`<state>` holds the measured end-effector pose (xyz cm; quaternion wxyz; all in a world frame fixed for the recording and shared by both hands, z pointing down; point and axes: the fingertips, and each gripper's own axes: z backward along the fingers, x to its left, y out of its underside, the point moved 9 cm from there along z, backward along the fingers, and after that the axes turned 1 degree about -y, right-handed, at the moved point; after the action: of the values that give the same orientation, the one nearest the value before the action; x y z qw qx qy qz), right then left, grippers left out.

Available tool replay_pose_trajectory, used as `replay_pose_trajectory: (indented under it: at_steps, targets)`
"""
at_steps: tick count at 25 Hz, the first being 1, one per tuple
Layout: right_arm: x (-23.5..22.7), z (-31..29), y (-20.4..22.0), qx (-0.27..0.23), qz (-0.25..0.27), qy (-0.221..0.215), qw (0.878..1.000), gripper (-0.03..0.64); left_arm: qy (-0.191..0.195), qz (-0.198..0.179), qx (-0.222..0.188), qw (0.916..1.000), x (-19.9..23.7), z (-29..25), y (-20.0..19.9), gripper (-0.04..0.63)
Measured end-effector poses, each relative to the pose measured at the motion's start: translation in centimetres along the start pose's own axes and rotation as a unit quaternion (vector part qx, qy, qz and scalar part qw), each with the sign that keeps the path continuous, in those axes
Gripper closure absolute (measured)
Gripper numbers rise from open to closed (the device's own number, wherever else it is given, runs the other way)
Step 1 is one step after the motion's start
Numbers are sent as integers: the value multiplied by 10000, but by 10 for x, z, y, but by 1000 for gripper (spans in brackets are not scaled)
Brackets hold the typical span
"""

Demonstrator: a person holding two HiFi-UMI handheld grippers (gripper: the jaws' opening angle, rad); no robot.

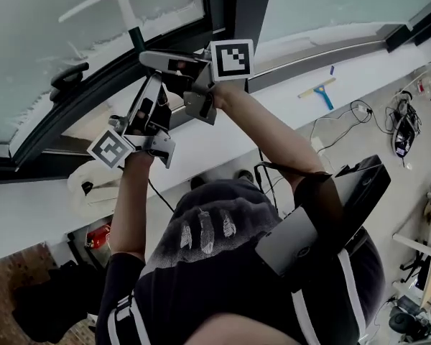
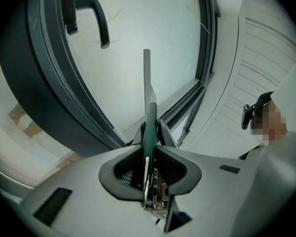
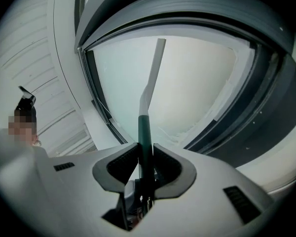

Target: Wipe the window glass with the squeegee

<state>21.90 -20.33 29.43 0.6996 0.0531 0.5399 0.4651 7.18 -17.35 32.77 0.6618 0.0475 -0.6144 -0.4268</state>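
I hold the squeegee (image 1: 121, 4) with both grippers at once. The left gripper (image 2: 149, 137) has its jaws closed tight on the dark green handle (image 2: 150, 116), and the right gripper (image 3: 145, 149) is clamped on the same handle, as far as I can judge a little nearer to the blade (image 1: 86, 8). The white blade seems to lie on the window glass (image 1: 29, 56), high on the pane and above the black window handle (image 1: 67, 77).

I think I am in the middle of a stroke. To do it well, the whole edge of the blade must be on the glass, not only one corner, so I should press evenly and not let the handle turn between the jaws. Both grippers must move together in one straight line down toward the dark frame (image 1: 93, 95). If one goes faster, the blade will tilt and leave a stripe. I should also stay away from the window handle at the side, because the blade end could catch on it
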Motion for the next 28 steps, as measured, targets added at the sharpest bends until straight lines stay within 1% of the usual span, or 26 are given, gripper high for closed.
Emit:
replay_pose_trajectory:
  at_steps: [4, 8, 12, 13, 17, 21, 22, 24, 25, 26, 27, 28]
  targets:
    - [4, 3, 8, 134, -22, 19, 9999, 520, -38, -135, 32, 9999, -6, 8, 10, 504]
    - [10, 1, 16, 236, -131, -14, 9996, 520, -175, -314, 45, 9993, 17, 37, 14, 505]
    - [19, 2, 28, 410, -284, -234, 9985, 520, -3, -388, 24, 9992, -16, 34, 20, 505]
    - [22, 2, 31, 511, -202, -270, 9981, 520, 42, -432, 49, 9990, -22, 36, 23, 505]
    - [41, 6, 42, 922, 474, -272, 9942, 518, 212, -743, 345, 9964, -38, 51, 39, 505]
    - [53, 7, 55, 1157, 661, -448, 9901, 520, 336, -1167, 729, 9899, -48, 59, 45, 505]
    - [55, 6, 56, 1212, 736, -458, 9888, 523, 322, -1350, 819, 9869, -48, 60, 44, 505]
    - [58, 8, 60, 1324, 981, -397, 9855, 528, 245, -1840, 990, 9776, -46, 63, 46, 502]
    - [59, 10, 61, 1341, 1087, -348, 9844, 528, 190, -2045, 1067, 9728, -46, 66, 47, 473]
    - [61, 13, 62, 1317, 1141, -315, 9842, 528, 133, -2173, 1131, 9694, -44, 71, 48, 416]
    - [62, 17, 61, 1260, 1153, -294, 9849, 528, 83, -2242, 1172, 9674, -43, 77, 48, 391]
    - [63, 21, 60, 1188, 1158, -264, 9858, 528, 41, -2307, 1196, 9656, -42, 83, 48, 385]
